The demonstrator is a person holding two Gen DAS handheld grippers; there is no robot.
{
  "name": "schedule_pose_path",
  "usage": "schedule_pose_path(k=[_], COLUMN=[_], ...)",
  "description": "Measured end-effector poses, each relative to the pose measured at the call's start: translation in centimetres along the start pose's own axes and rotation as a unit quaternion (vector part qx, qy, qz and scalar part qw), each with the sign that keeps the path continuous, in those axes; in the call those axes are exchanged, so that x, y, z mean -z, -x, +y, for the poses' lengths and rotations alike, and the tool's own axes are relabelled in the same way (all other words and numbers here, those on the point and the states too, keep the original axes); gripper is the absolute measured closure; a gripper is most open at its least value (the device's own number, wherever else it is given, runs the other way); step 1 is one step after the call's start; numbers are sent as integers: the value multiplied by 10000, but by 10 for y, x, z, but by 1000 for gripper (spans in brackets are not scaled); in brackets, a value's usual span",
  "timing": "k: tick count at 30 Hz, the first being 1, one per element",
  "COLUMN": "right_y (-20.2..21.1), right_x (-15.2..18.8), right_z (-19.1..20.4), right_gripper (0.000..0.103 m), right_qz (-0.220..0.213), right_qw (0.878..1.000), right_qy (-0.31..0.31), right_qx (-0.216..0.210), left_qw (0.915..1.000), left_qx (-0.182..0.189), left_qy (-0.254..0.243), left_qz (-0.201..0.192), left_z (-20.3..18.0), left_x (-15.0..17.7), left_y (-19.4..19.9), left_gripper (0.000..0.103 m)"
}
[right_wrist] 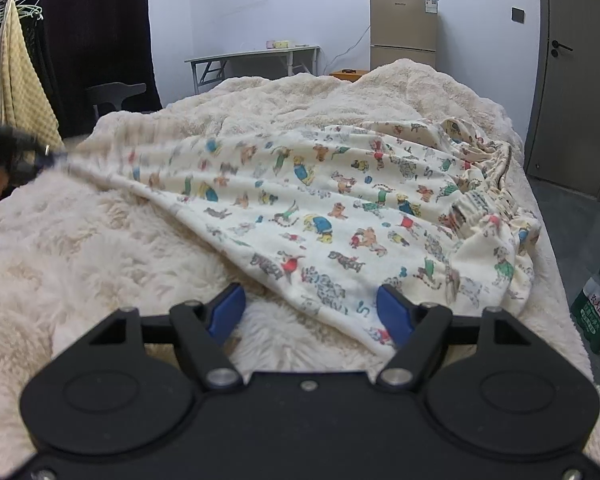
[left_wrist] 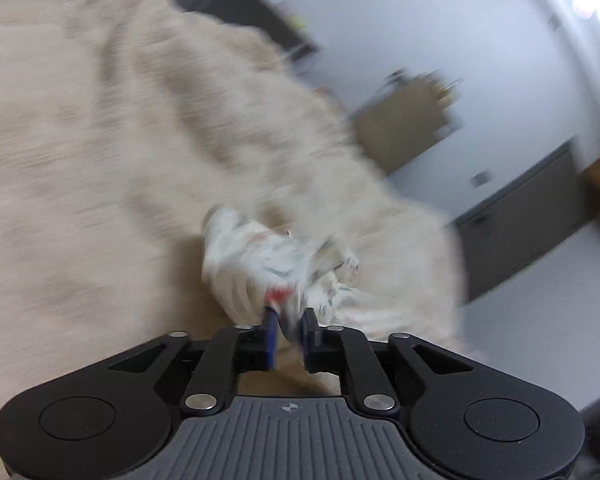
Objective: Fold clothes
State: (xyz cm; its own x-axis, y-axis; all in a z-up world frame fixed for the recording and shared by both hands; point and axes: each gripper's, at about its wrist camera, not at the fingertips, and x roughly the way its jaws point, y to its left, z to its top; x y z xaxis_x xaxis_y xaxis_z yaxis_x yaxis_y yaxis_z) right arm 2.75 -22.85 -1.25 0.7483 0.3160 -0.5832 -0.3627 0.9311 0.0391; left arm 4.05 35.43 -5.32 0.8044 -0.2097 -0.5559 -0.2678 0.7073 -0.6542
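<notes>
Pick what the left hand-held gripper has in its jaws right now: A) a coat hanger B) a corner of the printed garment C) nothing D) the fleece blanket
B: the left hand-held gripper is pinched on bunched cloth of the printed garment, which stretches toward it across the blanket.

Bare fluffy blanket (right_wrist: 100,248) left of printed garment (right_wrist: 340,208), bottle pack (right_wrist: 598,312) beside bed.

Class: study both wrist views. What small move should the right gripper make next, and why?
Probably ease the right gripper forward and close on the near hem of the patterned pants. Its jaws stand open and hold nothing, while the left gripper already pinches the far end, stretching the cloth across the fluffy blanket.
</notes>
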Motion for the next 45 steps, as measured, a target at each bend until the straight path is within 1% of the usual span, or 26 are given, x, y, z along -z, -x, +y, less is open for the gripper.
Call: schedule_pose_path(k=[1, 2, 3, 5, 7, 10, 12, 13, 14, 17, 18, 19, 20, 21, 23, 24, 26, 29, 32, 34, 37, 38, 40, 42, 44, 45], right_y=[0, 0, 1, 1, 0, 0, 1, 1, 1, 1, 1, 0, 0, 0, 0, 0, 0, -1, -1, 1, 7, 11, 21, 31, 40, 43], right_x=[0, 0, 0, 1, 0, 0, 1, 1, 1, 1, 1, 0, 0, 1, 0, 0, -1, -1, -1, -2, -6, -8, -11, -14, -17, -18], right_z=[0, 0, 0, 0, 1, 1, 1, 1, 1, -1, -1, -1, -1, -1, -1, -1, -1, 0, 0, 0, 1, 2, 6, 8, 10, 11], right_gripper=[31, 31, 31, 31, 30, 30, 30, 30, 30, 30, 30, 30, 30, 30, 30, 30, 30, 30, 30, 30, 30, 30, 30, 30, 30, 30], right_qz=[-2, -2, 1, 8, 11, 9, 7, 7, 7, 5, 7, 8, 8, 7, 7, 7, 8, 15, 18, 44, 138, 176, 195, 158, 119, 131], right_qw=[10000, 10000, 10000, 10000, 10000, 10000, 10000, 10000, 10000, 10000, 10000, 10000, 10000, 10000, 10000, 10000, 10000, 10000, 10000, 10000, 9995, 9988, 9970, 9955, 9940, 9930], right_qy=[2, 1, -6, -15, -1, -5, -2, -3, -6, -24, -28, -29, -31, -33, -32, -32, -38, -33, -22, 11, 291, 455, 740, 932, 1089, 1171], right_qx=[8, 11, 5, -2, 5, 6, 5, 2, -1, -14, -18, -19, -20, -20, -19, -18, -22, -19, -21, -22, 36, 64, 70, 26, -31, -63], left_qw=[9995, 9993, 9989, 9982, 9992, 9998, 9974, 9940, 9924, 9780, 9725, 9645, 9589, 9541, 9530, 9566, 9709, 9874, 9933, 9924, 9837, 9840, 9840, 9848, 9844, 9838], left_qx=[-301, -335, -359, -282, -145, -29, -184, -358, -402, -759, -938, -1259, -1458, -1614, -1674, -1667, -1447, -1030, -697, -567, -1482, -1494, -1514, -1495, -1474, -1462], left_qy=[-4, 43, 188, 406, 337, -107, -535, -832, -946, -1672, -1868, -2103, -2245, -2356, -2371, -2279, -1898, -1033, -211, 254, 72, 210, 417, 80, -257, -425], left_qz=[-91, -142, -244, -335, -182, 146, 443, 620, 674, 992, 1024, 982, 939, 904, 868, 716, 195, -621, -894, -1058, -1013, -949, -841, -885, -927, -948], left_z=[10, 14, 22, 30, 26, 3, -20, -32, -33, -58, -63, -66, -64, -63, -57, -50, -34, -2, 42, 69, 95, 106, 123, 106, 89, 81], left_x=[3, 3, 1, -7, -20, -25, -22, -15, -13, 5, 10, 15, 16, 17, 16, 14, 5, -9, -8, -7, 5, 7, 10, 9, 8, 8], left_y=[3, 7, 11, 15, 4, -17, -38, -54, -56, -87, -94, -103, -110, -115, -116, -107, -74, -10, 37, 65, 64, 65, 67, 69, 72, 73], left_gripper=[91, 84, 74, 63, 56, 42, 40, 40, 40, 40, 41, 41, 54, 78, 103, 103, 103, 103, 101, 96, 90, 88, 80, 62, 60, 57])
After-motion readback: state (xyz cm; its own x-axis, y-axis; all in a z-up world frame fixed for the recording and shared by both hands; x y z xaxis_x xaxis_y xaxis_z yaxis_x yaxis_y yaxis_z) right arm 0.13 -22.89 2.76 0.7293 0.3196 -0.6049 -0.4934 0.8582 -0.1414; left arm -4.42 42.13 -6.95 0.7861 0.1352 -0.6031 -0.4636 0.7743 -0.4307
